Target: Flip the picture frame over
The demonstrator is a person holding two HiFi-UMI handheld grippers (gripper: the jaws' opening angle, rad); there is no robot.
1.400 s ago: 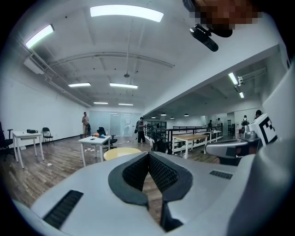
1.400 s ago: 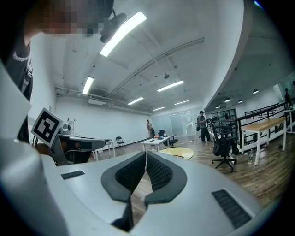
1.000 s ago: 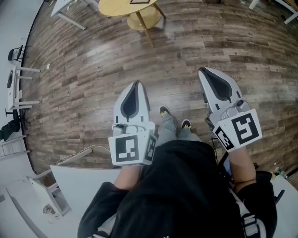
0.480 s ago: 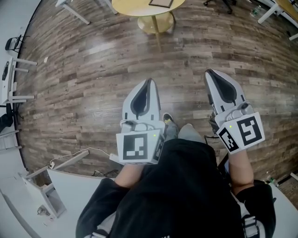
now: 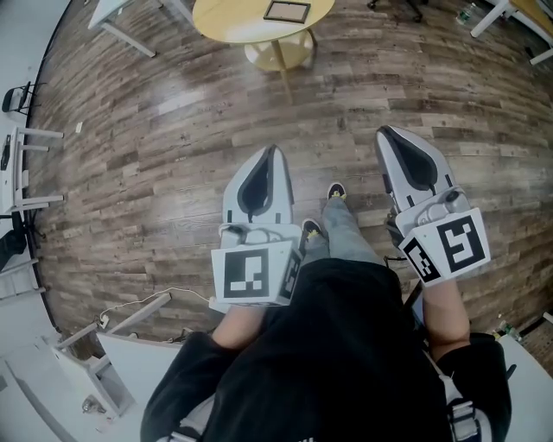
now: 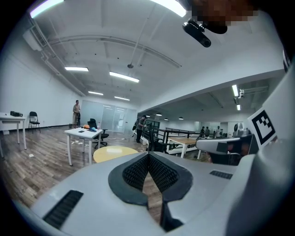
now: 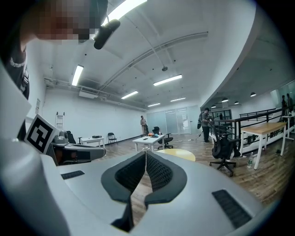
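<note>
Because the picture frame (image 5: 287, 10) lies flat on the round yellow bench (image 5: 226, 19), well apart from the person, the left gripper (image 5: 273, 154) and right gripper (image 5: 383, 135) are simply carried out front, their ribbed dark jaws together on nothing. The frame looks rectangular and dark-edged, but is probably too small to tell which face is up. Wood-plank floor (image 5: 164, 129) lies between.
</note>
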